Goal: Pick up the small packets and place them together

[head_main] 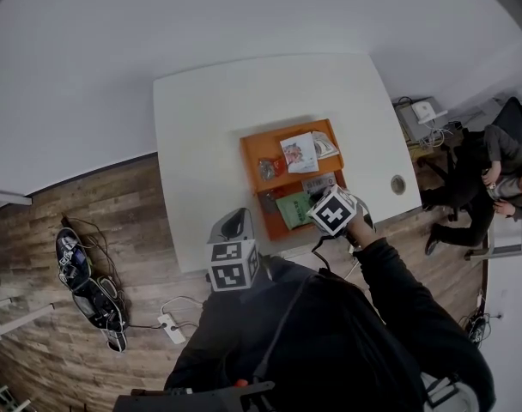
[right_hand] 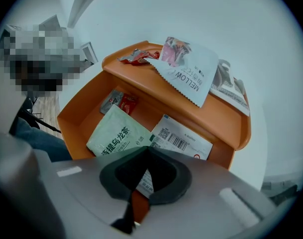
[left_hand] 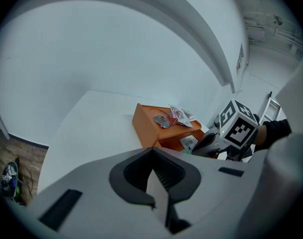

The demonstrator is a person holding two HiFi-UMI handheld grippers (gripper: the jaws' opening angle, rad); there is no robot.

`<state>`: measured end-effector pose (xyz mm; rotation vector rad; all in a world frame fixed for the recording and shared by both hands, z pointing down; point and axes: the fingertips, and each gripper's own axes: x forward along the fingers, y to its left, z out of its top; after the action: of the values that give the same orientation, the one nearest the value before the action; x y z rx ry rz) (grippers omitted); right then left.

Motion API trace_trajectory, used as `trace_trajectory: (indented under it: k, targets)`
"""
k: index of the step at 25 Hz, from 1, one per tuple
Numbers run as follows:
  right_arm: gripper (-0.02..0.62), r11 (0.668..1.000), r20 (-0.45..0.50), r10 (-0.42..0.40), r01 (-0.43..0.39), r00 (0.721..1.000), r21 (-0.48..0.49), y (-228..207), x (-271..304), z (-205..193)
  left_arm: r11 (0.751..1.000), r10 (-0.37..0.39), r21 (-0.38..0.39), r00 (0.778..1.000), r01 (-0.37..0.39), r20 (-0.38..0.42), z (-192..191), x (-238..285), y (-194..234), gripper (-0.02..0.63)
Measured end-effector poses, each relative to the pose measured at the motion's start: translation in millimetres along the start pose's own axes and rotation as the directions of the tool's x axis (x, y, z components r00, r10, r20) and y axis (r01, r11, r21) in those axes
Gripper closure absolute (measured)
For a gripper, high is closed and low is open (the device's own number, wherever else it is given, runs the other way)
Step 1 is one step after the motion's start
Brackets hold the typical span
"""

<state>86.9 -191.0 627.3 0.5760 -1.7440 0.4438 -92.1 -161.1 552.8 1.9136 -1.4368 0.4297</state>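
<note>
Short of the orange tray (right_hand: 76, 116), off its near-left corner: left gripper (left_hand: 152, 152), jaws pressed together on nothing, held over the edge of the white table (head_main: 209, 118). At the tray's near-right corner: right gripper (right_hand: 145, 151), jaws likewise drawn together, tips right at the near edge of the white barcode packet (right_hand: 184, 141). Cannot settle whether pinching it or merely poised over it.

Judged barely begun. In the tray's near, lower compartment: green packet (right_hand: 116, 133) lying flat, edge to edge with the barcode packet, plus 2 small sachets (right_hand: 119, 102), red and grey, by the back wall. On the tray's far, upper tier: pale MELLOW packet (right_hand: 186, 73) overhanging the front lip, crumpled red sachets (right_hand: 136, 58) toward the left end, 1 more flat packet (right_hand: 228, 83) at the right end. So 2 separate groups, no single pile; probably left to do: carrying 1 group across to the other.

In the way: the step between tiers, and the MELLOW corner hanging above the lower compartment. Flat packets flush on the tray floor, likely awkward to get a jaw under.

Beyond the tray: bare table. Well off to the tray's right: a seated person (head_main: 493, 166). Well off to its left, on the wood floor: cables and dark gear (head_main: 89, 286).
</note>
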Motion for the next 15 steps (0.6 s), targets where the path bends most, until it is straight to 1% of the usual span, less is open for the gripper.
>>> trace_trajectory:
  k: [7,12,15]
  targets:
    - [0.594,0.999,0.063,0.038,-0.040,0.997,0.031,3,-18,5,1.000,0.012,-0.008,1.000,-0.012,0.005,-2,-2,5,0.607]
    - [0.594,0.999,0.118,0.032,-0.035,0.993,0.022,3,-43,14,1.000,0.008,-0.007,1.000,-0.008,0.001,-2,-2,3,0.607]
    - [0.594,0.999,0.133,0.036,-0.038,0.990,0.015,2,-50,18,1.000,0.005,-0.003,1.000,-0.005,0.003,0,-1,2,0.607]
